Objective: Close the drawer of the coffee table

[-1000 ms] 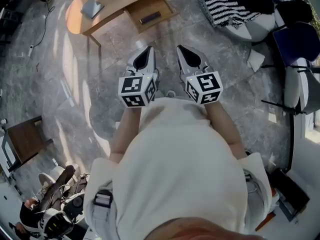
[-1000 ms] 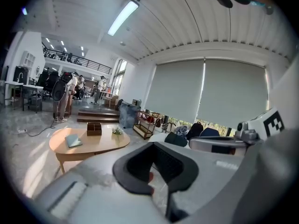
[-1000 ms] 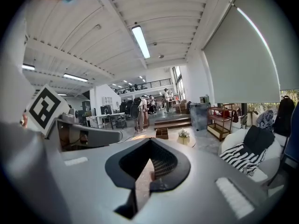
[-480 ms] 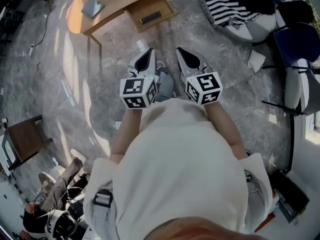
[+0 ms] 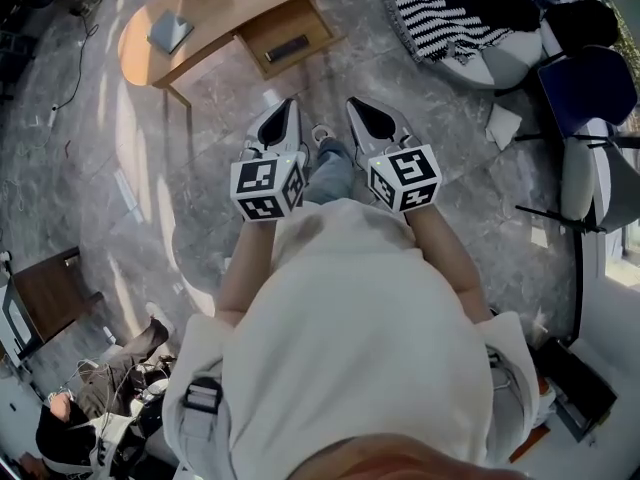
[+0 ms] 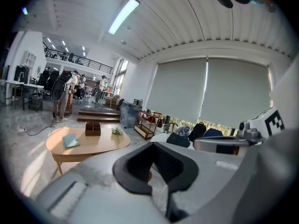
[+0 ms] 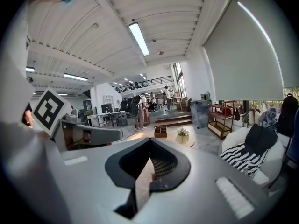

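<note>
A grey marble floor [image 5: 100, 168] carries the wooden coffee table [image 5: 225, 3] at the head view's top left. Its drawer [image 5: 300, 23] stands pulled open toward the person, with 1 dark flat object [image 5: 287, 48] inside. Well short of it, the left gripper [image 5: 288, 106] and right gripper [image 5: 358, 106] hover side by side, the jaws of both together and holding nothing
</note>
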`<state>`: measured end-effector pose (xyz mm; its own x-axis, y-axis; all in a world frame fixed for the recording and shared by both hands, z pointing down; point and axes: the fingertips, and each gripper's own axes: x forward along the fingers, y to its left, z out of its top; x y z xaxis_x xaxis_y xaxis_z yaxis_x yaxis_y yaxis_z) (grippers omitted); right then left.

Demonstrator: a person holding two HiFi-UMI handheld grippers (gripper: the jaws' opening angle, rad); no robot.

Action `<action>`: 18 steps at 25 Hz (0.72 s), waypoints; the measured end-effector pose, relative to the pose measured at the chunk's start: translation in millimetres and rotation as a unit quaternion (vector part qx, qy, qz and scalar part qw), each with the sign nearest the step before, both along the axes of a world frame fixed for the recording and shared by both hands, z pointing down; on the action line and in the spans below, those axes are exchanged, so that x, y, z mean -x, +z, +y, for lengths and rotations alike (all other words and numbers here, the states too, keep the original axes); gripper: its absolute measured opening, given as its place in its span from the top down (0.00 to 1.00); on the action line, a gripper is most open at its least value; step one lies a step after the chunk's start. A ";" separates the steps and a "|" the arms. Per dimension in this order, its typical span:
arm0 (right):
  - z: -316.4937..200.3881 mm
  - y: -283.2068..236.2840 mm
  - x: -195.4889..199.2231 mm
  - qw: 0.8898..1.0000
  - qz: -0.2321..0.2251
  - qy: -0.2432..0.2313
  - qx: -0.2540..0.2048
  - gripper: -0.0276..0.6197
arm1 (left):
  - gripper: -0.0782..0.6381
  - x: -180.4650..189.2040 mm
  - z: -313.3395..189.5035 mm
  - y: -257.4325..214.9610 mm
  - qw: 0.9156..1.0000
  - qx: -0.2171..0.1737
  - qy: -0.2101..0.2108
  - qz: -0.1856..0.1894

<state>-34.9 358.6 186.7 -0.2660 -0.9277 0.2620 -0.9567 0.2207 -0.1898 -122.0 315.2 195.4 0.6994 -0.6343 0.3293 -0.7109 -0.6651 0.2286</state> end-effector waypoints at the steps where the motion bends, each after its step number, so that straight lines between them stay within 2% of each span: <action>1: -5.3 -0.4 -5.6 1.000 -0.001 0.002 0.000 0.95 | 0.90 -4.3 -5.8 1.5 1.000 0.001 0.000 -0.002; 8: -49.4 6.0 -35.3 1.000 -0.006 -0.003 0.018 0.95 | 0.90 -31.3 -49.3 8.7 1.000 0.012 -0.011 -0.009; 18: -147.1 14.5 -73.0 0.999 0.002 -0.015 0.045 0.95 | 0.90 -49.8 -146.7 19.5 0.998 0.033 -0.044 -0.013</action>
